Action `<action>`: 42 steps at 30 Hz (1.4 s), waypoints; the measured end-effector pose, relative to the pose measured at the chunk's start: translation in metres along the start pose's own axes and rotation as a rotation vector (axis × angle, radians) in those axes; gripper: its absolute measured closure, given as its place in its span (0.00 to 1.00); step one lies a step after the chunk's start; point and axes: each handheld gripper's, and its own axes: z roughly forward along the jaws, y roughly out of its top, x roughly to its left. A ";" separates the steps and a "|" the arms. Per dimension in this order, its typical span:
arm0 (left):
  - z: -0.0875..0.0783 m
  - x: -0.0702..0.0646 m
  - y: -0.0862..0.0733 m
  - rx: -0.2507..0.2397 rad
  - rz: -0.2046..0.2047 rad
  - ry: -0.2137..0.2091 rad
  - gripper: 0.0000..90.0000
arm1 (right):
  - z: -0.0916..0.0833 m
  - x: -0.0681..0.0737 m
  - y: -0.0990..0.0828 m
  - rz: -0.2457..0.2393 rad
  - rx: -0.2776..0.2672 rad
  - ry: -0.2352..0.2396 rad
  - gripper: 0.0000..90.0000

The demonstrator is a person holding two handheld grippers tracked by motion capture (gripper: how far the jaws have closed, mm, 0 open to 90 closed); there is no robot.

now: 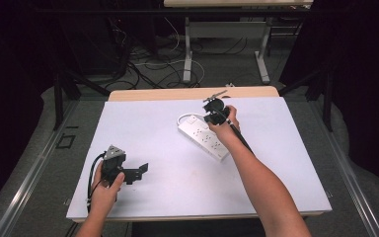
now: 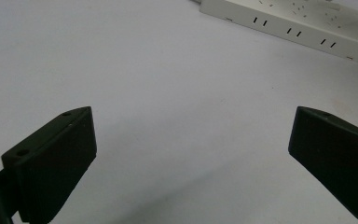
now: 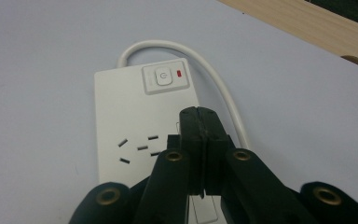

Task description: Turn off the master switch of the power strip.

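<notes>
Above power strip [image 3: 140,140]: right gripper [image 3: 199,122], jaws closed empty; white cable [image 3: 223,93] beside. Left gripper [image 2: 191,158] wide open, empty.

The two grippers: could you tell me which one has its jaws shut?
The right gripper, poised above the white power strip, has its jaws pressed together; the left gripper has them wide apart.

At the bottom centre of the frame, the right gripper [image 3: 200,116] has its black jaws pressed together above a white power strip [image 3: 130,112], whose switch [image 3: 164,77] sits at upper centre beside a red light [image 3: 180,73].
</notes>
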 end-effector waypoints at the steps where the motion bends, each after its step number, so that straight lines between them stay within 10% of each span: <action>1: 0.001 0.000 0.000 -0.010 -0.002 0.005 0.01 | 0.001 0.000 0.001 -0.007 0.008 -0.006 1.00; 42: -0.014 0.008 -0.012 -0.008 -0.047 0.027 0.02 | 0.054 0.020 0.019 -0.007 0.049 0.050 1.00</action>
